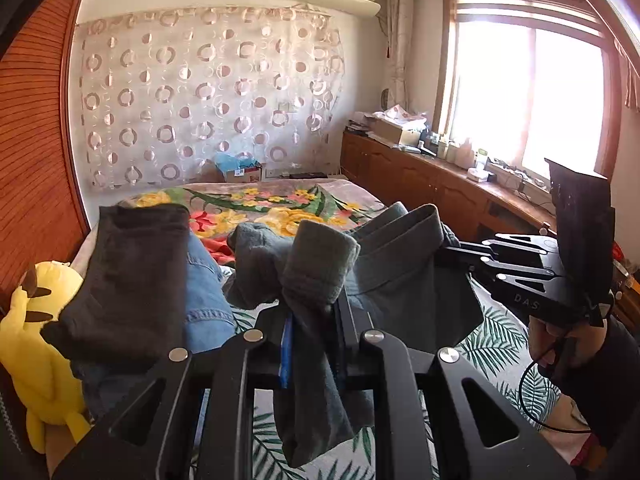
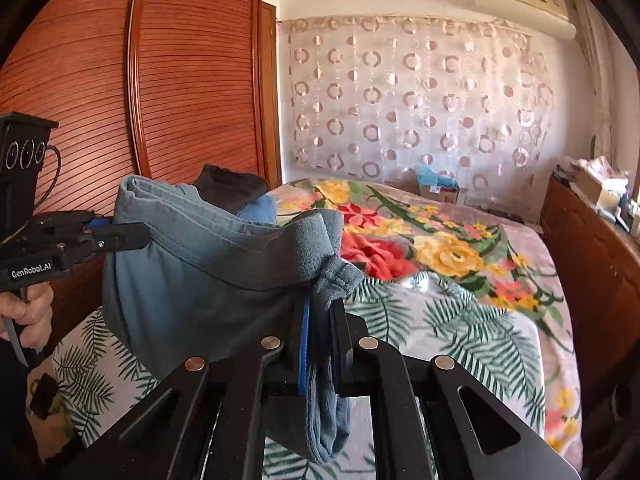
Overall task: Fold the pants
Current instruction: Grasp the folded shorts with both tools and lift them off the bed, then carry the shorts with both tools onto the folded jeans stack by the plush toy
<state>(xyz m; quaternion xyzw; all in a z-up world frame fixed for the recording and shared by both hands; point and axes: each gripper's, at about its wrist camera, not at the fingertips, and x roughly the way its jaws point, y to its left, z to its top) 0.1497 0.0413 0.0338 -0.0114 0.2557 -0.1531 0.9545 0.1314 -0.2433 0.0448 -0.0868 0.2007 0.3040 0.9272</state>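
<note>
Pants (image 2: 192, 280) hang above the bed (image 2: 460, 320) — stretched between both claws, long edge running claw to claw. Left claw (image 1: 308, 312) and right claw (image 2: 320, 320) each pinch a bunched end, equally near, cloth sagging between them.

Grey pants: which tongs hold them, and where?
Both. Left tongs and right tongs each pinch a bunched edge of the grey pants, lifted above the bed.

Grey-blue pants (image 2: 192, 264); floral blanket (image 2: 440, 240), red-yellow; palm-leaf sheet (image 2: 460, 332); yellow plush (image 1: 36, 344).
</note>
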